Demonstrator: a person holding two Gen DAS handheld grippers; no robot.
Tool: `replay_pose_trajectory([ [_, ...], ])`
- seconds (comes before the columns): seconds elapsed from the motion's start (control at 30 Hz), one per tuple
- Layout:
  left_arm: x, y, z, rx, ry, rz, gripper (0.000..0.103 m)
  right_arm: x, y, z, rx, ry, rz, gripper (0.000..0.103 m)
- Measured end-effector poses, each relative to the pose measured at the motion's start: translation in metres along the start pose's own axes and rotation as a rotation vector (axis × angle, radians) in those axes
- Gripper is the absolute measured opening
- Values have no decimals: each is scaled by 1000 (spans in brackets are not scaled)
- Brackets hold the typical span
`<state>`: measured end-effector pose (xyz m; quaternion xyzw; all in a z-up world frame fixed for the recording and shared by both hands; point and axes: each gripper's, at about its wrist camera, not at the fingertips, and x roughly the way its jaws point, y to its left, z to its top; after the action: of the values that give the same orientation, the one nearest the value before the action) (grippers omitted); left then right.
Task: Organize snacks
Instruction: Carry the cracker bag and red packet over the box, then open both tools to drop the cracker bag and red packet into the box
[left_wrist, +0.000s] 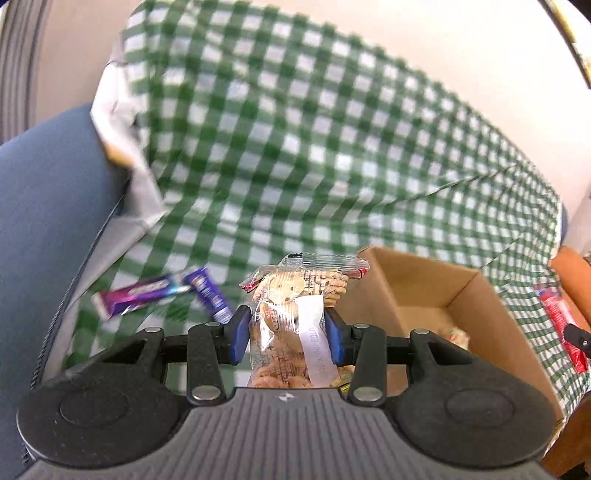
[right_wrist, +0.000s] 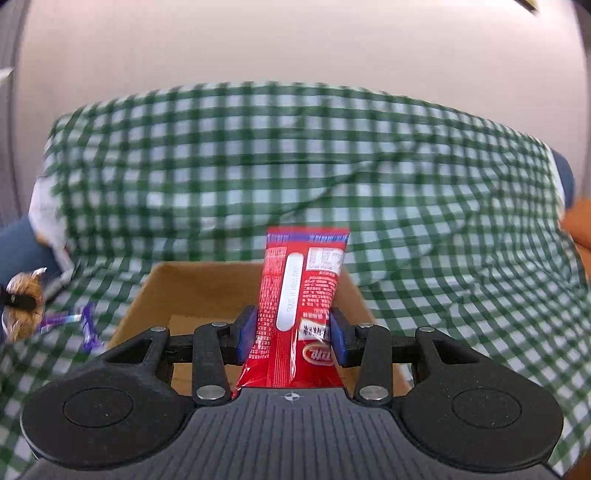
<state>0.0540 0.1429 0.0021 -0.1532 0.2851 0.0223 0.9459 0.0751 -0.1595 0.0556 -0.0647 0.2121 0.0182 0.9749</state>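
Observation:
My left gripper (left_wrist: 287, 332) is shut on a clear bag of small cookies (left_wrist: 295, 295), held upright above the green checked cloth (left_wrist: 295, 147), just left of an open cardboard box (left_wrist: 424, 295). A cookie bag lies inside that box (left_wrist: 456, 336). My right gripper (right_wrist: 292, 338) is shut on a red snack pack (right_wrist: 303, 288), held upright over the same box (right_wrist: 192, 291). In the left wrist view the red pack (left_wrist: 561, 317) shows at the far right. The right wrist view catches the cookie bag (right_wrist: 22, 295) at its far left. Two purple bars (left_wrist: 147, 291) lie on the cloth left of the box.
The checked cloth covers a blue sofa (left_wrist: 48, 206); its backrest rises behind the box. A white wrapper or paper (left_wrist: 118, 129) lies at the cloth's left edge. An orange cushion (left_wrist: 572, 273) sits at the right. The purple bars (right_wrist: 74, 319) lie left of the box.

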Motion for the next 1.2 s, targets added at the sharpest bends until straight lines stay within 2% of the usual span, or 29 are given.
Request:
replay_pose_trajectory([
  [0.07,-1,-10,1,13,-26,-31,46,-2,-11,-1,42,-15,3,42],
  [0.1,-2,-15,0,21,-34,-44,46,0,-13,-3,43,-9,-5,38],
  [0.13,-2,-20,0,31,-42,-57,46,2,-16,-4,40,-5,-18,23],
  [0.17,-2,-27,0,45,-50,-69,46,4,-17,-5,39,-4,-19,20],
  [0.47,5,-71,-8,107,-76,-210,47,24,-19,-6,11,29,-41,18],
  [0.5,5,-78,-9,113,-81,-234,47,25,-18,-7,6,29,-52,23],
  [0.53,5,-84,-11,123,-87,-258,47,24,-17,-7,1,28,-62,34],
  [0.7,1,-123,-25,201,-93,-395,47,22,-15,-7,6,10,-95,53],
  [0.77,1,-137,-32,239,-71,-437,55,21,-16,-8,7,-2,-111,64],
  [0.8,1,-142,-36,257,-70,-436,63,20,-16,-8,7,-9,-119,71],
  [0.83,1,-146,-38,275,-74,-428,65,20,-16,-8,9,-14,-126,77],
  [0.93,3,-146,-40,270,-65,-420,65,20,-19,-9,17,-19,-140,80],
  [1.07,5,-127,-38,194,-55,-390,65,19,-19,-10,18,-23,-150,81],
  [1.2,11,-109,-28,145,-46,-334,57,18,-16,-11,8,-29,-152,81],
])
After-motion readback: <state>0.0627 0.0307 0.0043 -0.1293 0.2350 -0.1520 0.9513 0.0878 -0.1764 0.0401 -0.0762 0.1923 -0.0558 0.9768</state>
